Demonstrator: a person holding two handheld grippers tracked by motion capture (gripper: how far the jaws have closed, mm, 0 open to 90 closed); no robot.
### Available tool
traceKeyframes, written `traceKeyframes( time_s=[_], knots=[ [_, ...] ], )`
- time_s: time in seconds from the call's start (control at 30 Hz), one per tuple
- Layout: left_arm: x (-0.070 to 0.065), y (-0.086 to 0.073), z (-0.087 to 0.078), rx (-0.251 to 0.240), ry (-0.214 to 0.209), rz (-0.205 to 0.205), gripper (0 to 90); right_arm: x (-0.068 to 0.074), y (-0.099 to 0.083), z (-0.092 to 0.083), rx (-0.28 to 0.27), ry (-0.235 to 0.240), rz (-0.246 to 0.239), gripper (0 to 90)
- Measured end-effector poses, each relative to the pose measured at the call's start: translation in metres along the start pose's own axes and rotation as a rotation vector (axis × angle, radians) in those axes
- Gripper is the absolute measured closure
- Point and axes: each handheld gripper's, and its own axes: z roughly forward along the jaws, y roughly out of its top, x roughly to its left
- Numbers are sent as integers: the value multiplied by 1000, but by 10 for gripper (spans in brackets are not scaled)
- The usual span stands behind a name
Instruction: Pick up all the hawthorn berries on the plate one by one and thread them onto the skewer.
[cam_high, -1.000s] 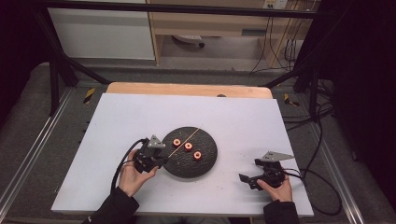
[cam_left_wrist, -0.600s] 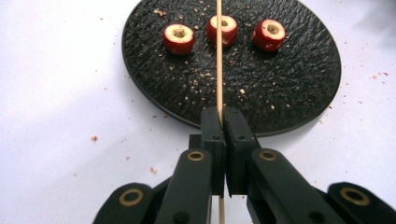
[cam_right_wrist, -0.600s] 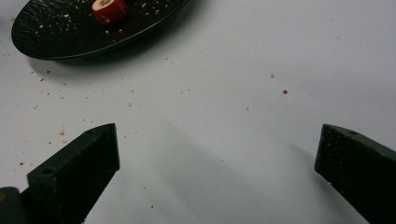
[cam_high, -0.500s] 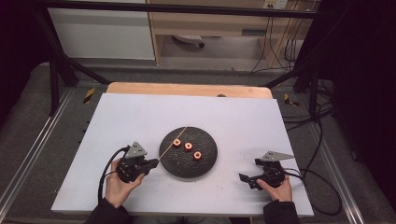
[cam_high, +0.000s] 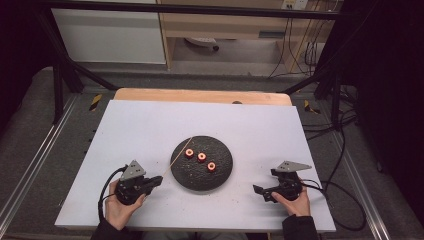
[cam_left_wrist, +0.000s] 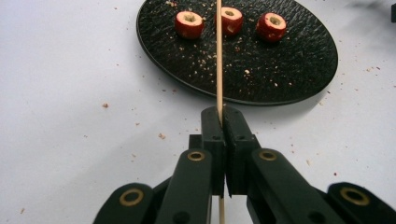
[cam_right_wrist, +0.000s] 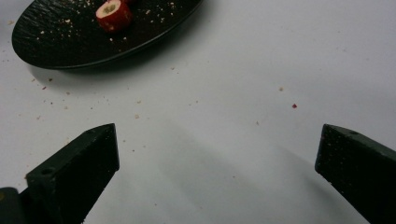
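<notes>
Pinched tight on a thin wooden skewer (cam_high: 176, 156), the jaws of the left gripper (cam_high: 159, 181) sit at the near left of the white table (cam_high: 140, 125) in the high view, just beside the black plate (cam_high: 220, 175). From there the skewer slants up and away over the plate's left edge, its far tip near the first of three red fruit rings (cam_high: 189, 153) lined up on the plate. At the near right, the right gripper (cam_high: 261, 192) rests in the person's hand with its jaws spread, well apart from the plate.

From the left gripper view, both black jaws press together on the skewer (cam_left_wrist: 219, 60), which runs straight up across the crumb-strewn plate (cam_left_wrist: 299, 60) and crosses the middle fruit ring (cam_left_wrist: 232, 20); whether it touches that ring I cannot tell.

Looking along the right gripper view, the two jaws stand wide apart over bare table (cam_right_wrist: 261, 70) with nothing between them, and the plate (cam_right_wrist: 60, 42) with one fruit ring (cam_right_wrist: 113, 15) lies at the upper left.
</notes>
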Motion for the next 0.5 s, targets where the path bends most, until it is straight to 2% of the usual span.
traceKeyframes(
  time_s=[0.2,0.5],
  knots=[
    [3,-8,-1,-5,-13,-2,880,6,5,3,-2,-2,-7,5],
    [8,-13,-7,-26,-7,-13,880,21,15,11,18,-7,-28,5]
  ],
)
